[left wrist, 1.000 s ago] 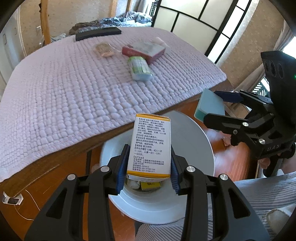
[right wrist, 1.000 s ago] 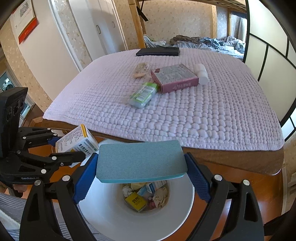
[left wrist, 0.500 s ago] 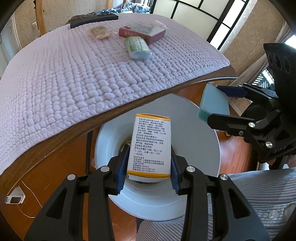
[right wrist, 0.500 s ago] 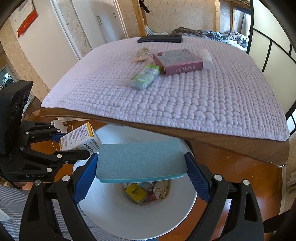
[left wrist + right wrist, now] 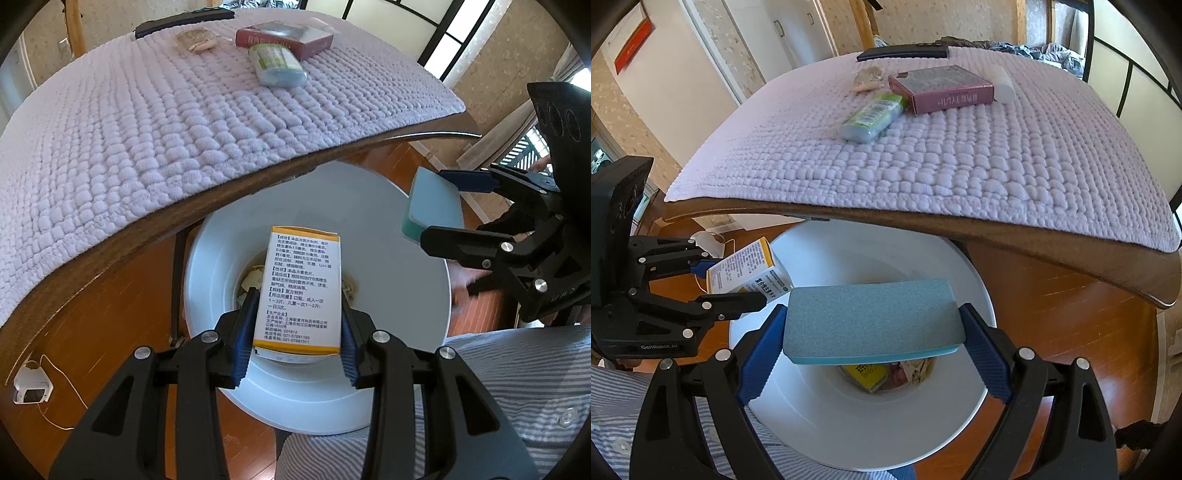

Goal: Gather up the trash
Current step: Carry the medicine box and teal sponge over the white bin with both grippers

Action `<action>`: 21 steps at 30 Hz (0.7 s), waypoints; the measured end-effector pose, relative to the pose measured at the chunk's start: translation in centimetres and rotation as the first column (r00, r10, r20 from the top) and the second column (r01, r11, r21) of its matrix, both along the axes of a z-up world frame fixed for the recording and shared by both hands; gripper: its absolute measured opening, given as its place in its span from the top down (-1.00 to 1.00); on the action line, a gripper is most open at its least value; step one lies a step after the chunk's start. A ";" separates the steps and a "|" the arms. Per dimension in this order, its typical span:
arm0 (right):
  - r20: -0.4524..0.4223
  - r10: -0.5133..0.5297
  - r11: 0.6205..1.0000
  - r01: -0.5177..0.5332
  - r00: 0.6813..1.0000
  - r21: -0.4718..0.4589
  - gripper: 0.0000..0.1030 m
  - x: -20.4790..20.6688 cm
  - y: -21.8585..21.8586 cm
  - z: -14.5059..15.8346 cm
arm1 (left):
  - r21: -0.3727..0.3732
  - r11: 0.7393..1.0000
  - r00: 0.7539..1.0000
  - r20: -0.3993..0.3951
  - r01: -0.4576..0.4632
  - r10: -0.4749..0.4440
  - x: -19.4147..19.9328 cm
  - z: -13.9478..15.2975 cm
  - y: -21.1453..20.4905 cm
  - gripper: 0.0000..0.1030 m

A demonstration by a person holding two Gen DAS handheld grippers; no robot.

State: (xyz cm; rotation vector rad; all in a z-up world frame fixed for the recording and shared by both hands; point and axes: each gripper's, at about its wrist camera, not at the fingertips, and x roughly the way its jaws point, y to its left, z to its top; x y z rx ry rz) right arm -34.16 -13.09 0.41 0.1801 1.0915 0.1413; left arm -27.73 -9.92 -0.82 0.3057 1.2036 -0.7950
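Note:
My left gripper (image 5: 297, 325) is shut on a white and orange medicine box (image 5: 301, 288) and holds it over the open white trash bin (image 5: 399, 258). My right gripper (image 5: 871, 328) is shut on a teal sponge (image 5: 871, 317) over the same bin (image 5: 886, 424), which holds several scraps. In the right wrist view the left gripper (image 5: 738, 284) and its box (image 5: 742, 271) show at the left. In the left wrist view the right gripper (image 5: 439, 206) and sponge (image 5: 434, 203) show at the right.
A table with a lilac quilted cloth (image 5: 960, 155) overhangs the bin. On it lie a maroon box (image 5: 942, 88), a green tissue pack (image 5: 873, 116), a small wrapper (image 5: 866, 79), a white tube (image 5: 1003, 86) and a black keyboard (image 5: 903, 51). Wooden floor surrounds the bin.
Both grippers have moved lower and further over the bin, below the table edge, each still holding its item. The bin looks larger and closer.

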 end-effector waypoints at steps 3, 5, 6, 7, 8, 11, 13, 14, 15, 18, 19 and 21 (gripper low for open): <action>-0.005 0.002 1.000 -0.002 1.000 0.001 -0.73 0.1 0.1 -0.1 | 0.003 1.000 1.000 -0.003 -0.001 0.001 -0.1 -0.2 -0.2 0.20; -0.005 0.003 1.000 -0.003 1.000 -0.001 -0.73 0.1 0.1 -0.2 | 0.004 1.000 1.000 -0.006 -0.004 0.004 0.0 -0.4 -0.3 0.20; -0.004 0.003 1.000 -0.003 1.000 -0.001 -0.73 0.1 0.1 -0.1 | 0.005 1.000 1.000 -0.006 -0.005 0.005 0.1 -0.4 -0.5 0.20; -0.004 0.003 1.000 -0.003 1.000 -0.001 -0.73 0.1 0.1 -0.1 | 0.007 1.000 1.000 -0.007 -0.005 0.005 0.1 -0.5 -0.6 0.20; -0.007 0.003 1.000 -0.003 1.000 0.000 -0.73 0.1 0.1 -0.1 | 0.008 1.000 1.000 -0.007 -0.005 0.005 0.1 -0.5 -0.6 0.20; -0.012 0.007 1.000 -0.007 1.000 0.000 -0.73 0.2 0.2 -0.2 | 0.008 1.000 1.000 -0.005 -0.005 0.005 0.1 -0.7 -0.5 0.20; -0.013 0.010 1.000 -0.010 1.000 -0.001 -0.73 0.0 0.1 -0.2 | 0.008 1.000 1.000 -0.006 -0.005 0.005 0.2 -0.7 -0.6 0.20; -0.013 0.011 1.000 -0.011 1.000 0.000 -0.73 0.0 0.1 -0.2 | 0.009 1.000 1.000 -0.007 -0.006 0.006 0.2 -0.8 -0.6 0.20; -0.013 0.011 1.000 -0.011 1.000 0.001 -0.73 0.0 0.1 -0.2 | 0.009 1.000 1.000 -0.007 -0.006 0.006 0.1 -0.8 -0.5 0.20; -0.015 0.011 1.000 -0.011 1.000 -0.001 -0.73 0.1 0.1 -0.2 | 0.010 1.000 1.000 -0.008 -0.006 0.006 0.0 -1.0 -0.5 0.20; -0.016 0.011 1.000 -0.011 1.000 0.000 -0.73 0.0 0.1 -0.2 | 0.011 1.000 1.000 -0.007 -0.005 0.005 0.1 -1.1 -0.5 0.20; -0.016 0.012 1.000 -0.012 1.000 -0.002 -0.73 0.0 0.2 -0.2 | 0.013 1.000 1.000 -0.006 -0.003 0.003 0.1 -1.2 -0.4 0.20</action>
